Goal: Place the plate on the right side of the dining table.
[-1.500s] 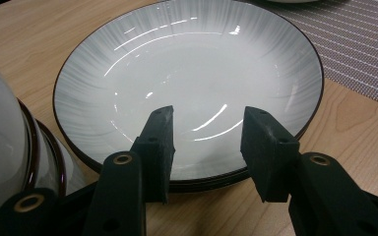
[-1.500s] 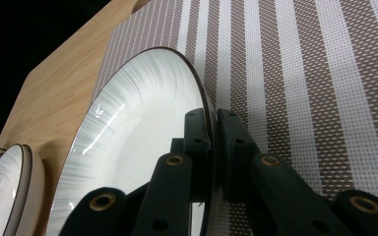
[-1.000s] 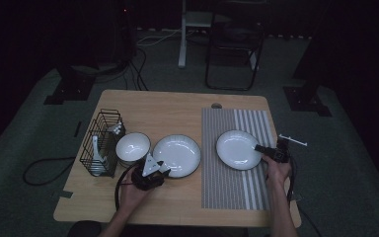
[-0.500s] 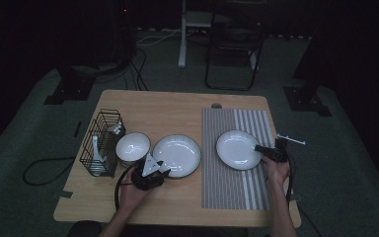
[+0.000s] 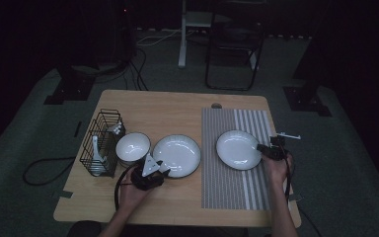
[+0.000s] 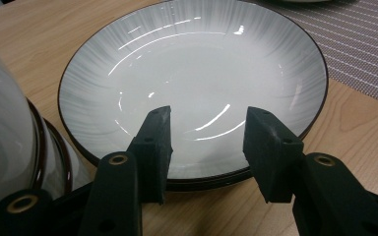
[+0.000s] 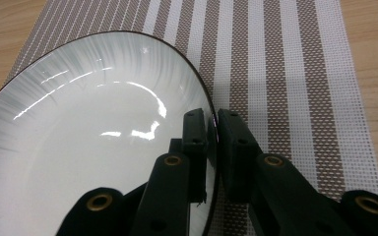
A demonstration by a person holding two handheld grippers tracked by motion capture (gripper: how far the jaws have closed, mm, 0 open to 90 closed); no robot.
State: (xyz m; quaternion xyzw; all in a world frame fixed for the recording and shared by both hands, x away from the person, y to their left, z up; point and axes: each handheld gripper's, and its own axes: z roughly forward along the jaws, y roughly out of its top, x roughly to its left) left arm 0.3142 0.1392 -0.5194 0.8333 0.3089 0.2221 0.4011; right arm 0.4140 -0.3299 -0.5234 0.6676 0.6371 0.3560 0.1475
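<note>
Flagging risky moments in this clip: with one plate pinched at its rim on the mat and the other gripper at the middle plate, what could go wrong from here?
1. The right gripper pinches the plate on the striped mat only at its thin rim; lifted from there, it could tilt or slip.
2. The left gripper is open over the near rim of the middle plate; a shallow bite might fail.
3. The bowl stands close beside that plate and could get bumped.

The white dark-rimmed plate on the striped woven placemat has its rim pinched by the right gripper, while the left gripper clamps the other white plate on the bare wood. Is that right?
Not quite. The left gripper clamps nothing: the left gripper view shows its jaws apart above the near rim of the white plate on the bare wood. The right gripper does pinch the rim of the white dark-rimmed plate on the striped woven placemat.
</note>
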